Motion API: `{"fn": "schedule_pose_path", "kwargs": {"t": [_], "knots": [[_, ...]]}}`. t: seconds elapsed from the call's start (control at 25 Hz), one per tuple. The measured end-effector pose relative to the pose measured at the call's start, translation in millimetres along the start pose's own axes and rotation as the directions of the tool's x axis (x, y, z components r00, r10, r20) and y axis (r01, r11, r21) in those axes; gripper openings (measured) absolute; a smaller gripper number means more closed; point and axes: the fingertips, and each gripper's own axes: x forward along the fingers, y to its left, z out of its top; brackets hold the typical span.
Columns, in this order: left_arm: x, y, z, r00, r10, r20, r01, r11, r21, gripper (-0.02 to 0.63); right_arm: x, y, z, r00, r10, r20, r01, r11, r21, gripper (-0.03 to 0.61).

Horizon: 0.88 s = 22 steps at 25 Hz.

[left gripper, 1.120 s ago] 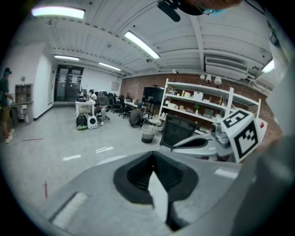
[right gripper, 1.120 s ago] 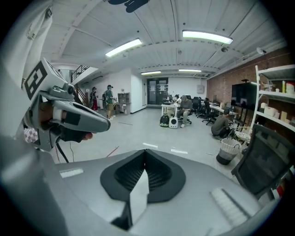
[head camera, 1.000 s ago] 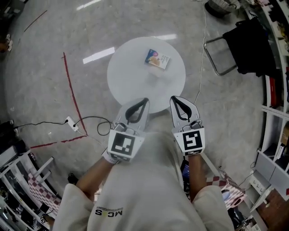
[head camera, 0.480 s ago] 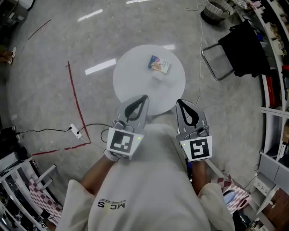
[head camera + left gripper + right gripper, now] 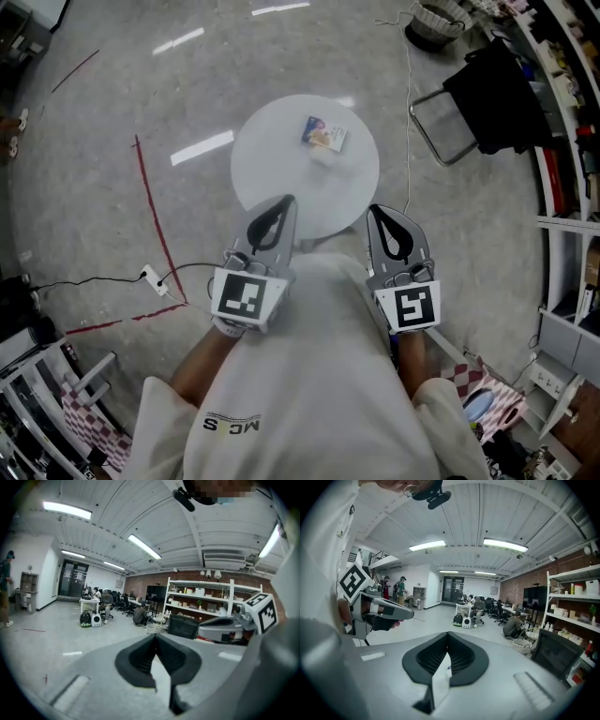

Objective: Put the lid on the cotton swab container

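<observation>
A small colourful cotton swab container (image 5: 325, 133) lies on a round white bench (image 5: 272, 159), toward its far right side. A pale, small piece (image 5: 323, 156) sits just beside it on the near side. It may be the lid, but both are too small to tell, or to tell whether a lid is already on.

Both grippers are held close to the person's chest, at the bench's near edge and well apart from the container. The left gripper (image 5: 289, 200) has its jaws pressed together with nothing between them, and so does the right gripper (image 5: 373, 208).

This fits either a container waiting to be lidded or one already lidded with the grippers drawn clear. If lidding remains, it calls for reaching across the bench and spreading the jaws around so slight a piece.

A folding chair (image 5: 469, 103) stands on the floor beyond.
</observation>
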Motion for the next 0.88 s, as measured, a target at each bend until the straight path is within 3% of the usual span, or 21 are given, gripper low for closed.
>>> {"fn": "schedule_pose_path", "kwargs": {"t": [0.88], "knots": [[-10.2, 1.7, -5.0, 0.999, -0.034, -0.008, 0.034, 0.999, -0.006, 0.000, -3.8, 16.3, 1.9, 1.000, -0.013, -0.016, 0.013, 1.000, -0.010, -0.002]]}}
